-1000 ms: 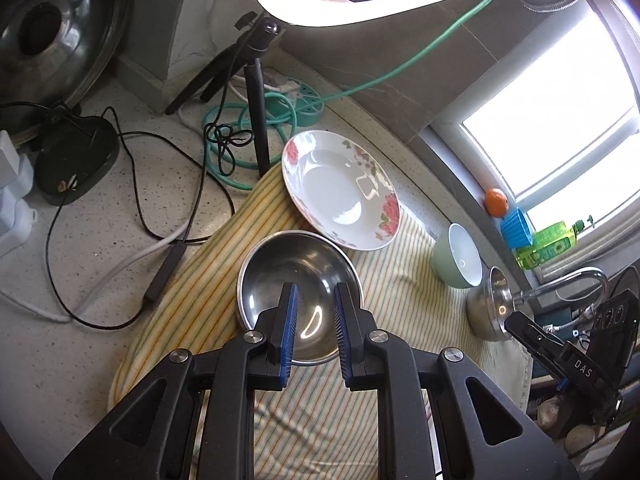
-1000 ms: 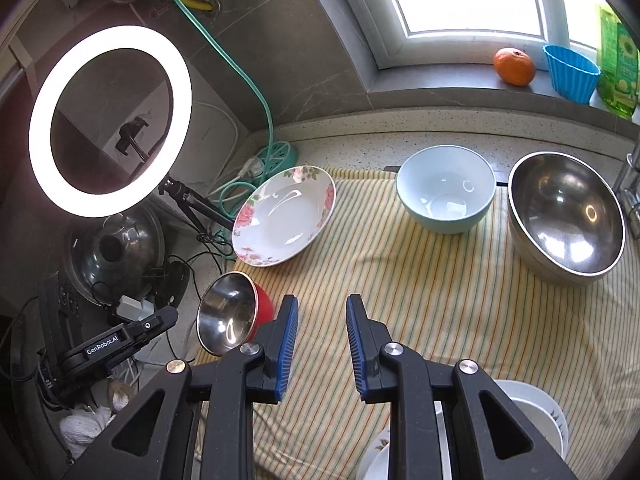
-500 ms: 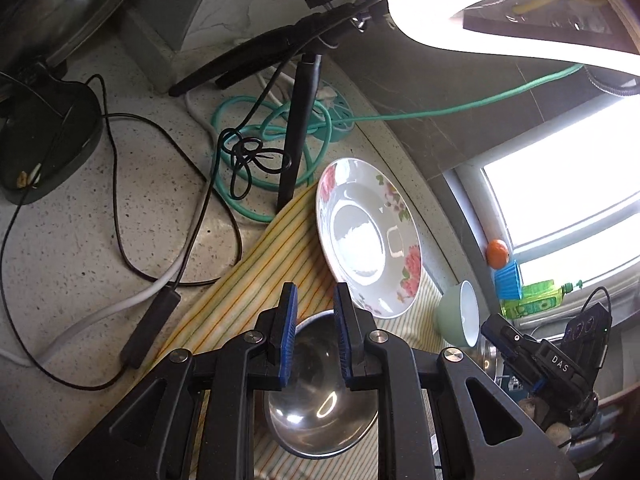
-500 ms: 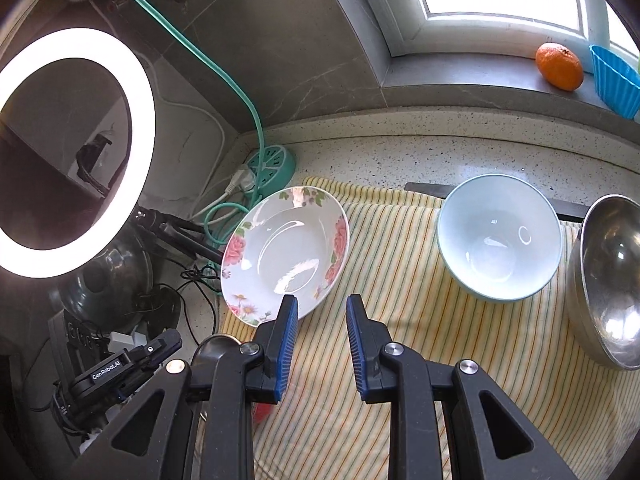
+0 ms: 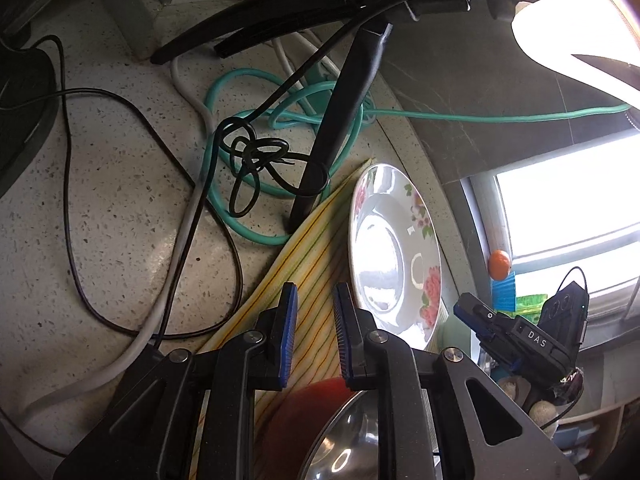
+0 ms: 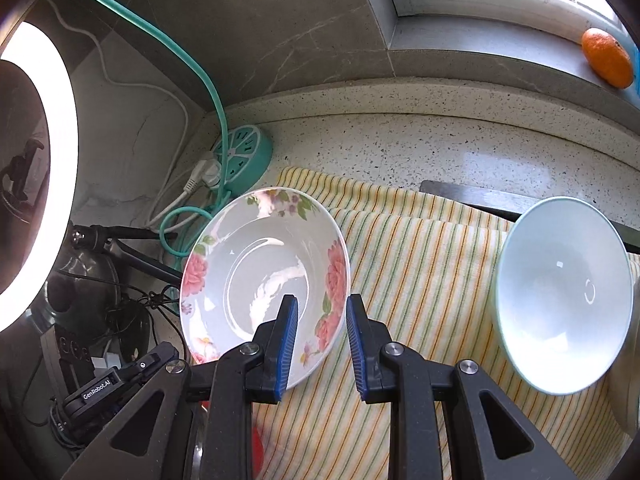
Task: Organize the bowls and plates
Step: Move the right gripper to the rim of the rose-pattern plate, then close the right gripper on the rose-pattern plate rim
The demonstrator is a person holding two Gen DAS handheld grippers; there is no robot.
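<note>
A white plate with pink roses point(image 6: 256, 276) lies on the striped cloth point(image 6: 420, 280) near its back left corner. My right gripper point(image 6: 322, 320) hovers over the plate's near right rim, jaws a little apart with nothing between them. My left gripper point(image 5: 316, 320) hangs over the cloth point(image 5: 312, 264) just left of the plate point(image 5: 396, 256), also slightly open and empty. A steel bowl with a red outside point(image 5: 344, 436) sits under the left gripper's body. A pale blue bowl point(image 6: 560, 300) stands to the right on the cloth.
A ring light point(image 6: 36, 168) on a black tripod point(image 5: 340, 120) stands close behind the plate, amid tangled black and teal cables point(image 5: 256, 152). A teal power strip point(image 6: 244, 152) lies by the wall. An orange point(image 6: 608, 60) rests on the windowsill.
Both grippers have moved down and toward the floral plate, which now looms larger. The steel bowl has slid to the bottom of the left wrist view. The jaw gaps look unchanged.
</note>
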